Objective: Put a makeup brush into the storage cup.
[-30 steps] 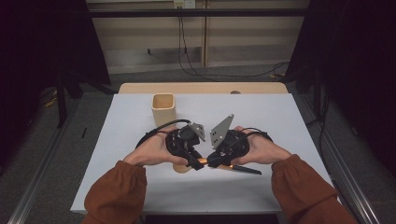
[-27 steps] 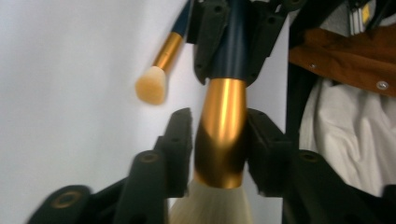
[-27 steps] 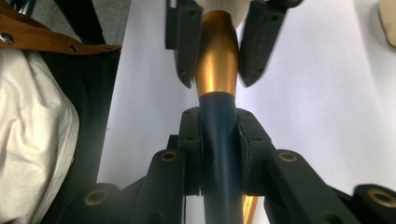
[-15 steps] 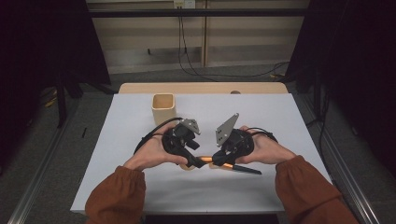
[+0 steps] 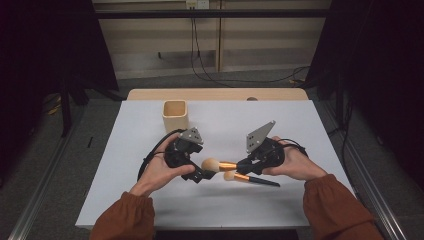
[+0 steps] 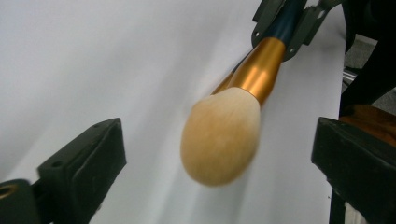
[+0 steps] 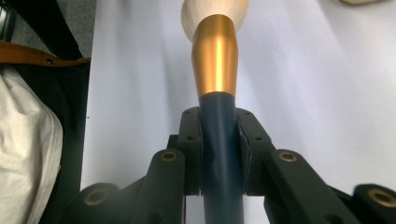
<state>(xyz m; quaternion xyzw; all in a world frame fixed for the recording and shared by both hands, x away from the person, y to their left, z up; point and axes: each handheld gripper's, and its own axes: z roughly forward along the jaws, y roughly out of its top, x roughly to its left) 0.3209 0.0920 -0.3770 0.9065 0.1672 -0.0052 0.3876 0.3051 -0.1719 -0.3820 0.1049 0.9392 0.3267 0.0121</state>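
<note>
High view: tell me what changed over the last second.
The left gripper has just been opening its jaws and let go of the fluffy cream makeup brush with gold ferrule and dark blue handle, whose head now hangs free between them. The hands drew slightly apart. The right gripper stays clamped on the handle; the second brush and wooden cup stayed put.

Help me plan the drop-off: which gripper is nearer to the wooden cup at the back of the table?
Left. The left gripper sits in front of the wooden cup, almost in line with it. The right gripper, shut on a brush, is farther off to the cup's right.
</note>
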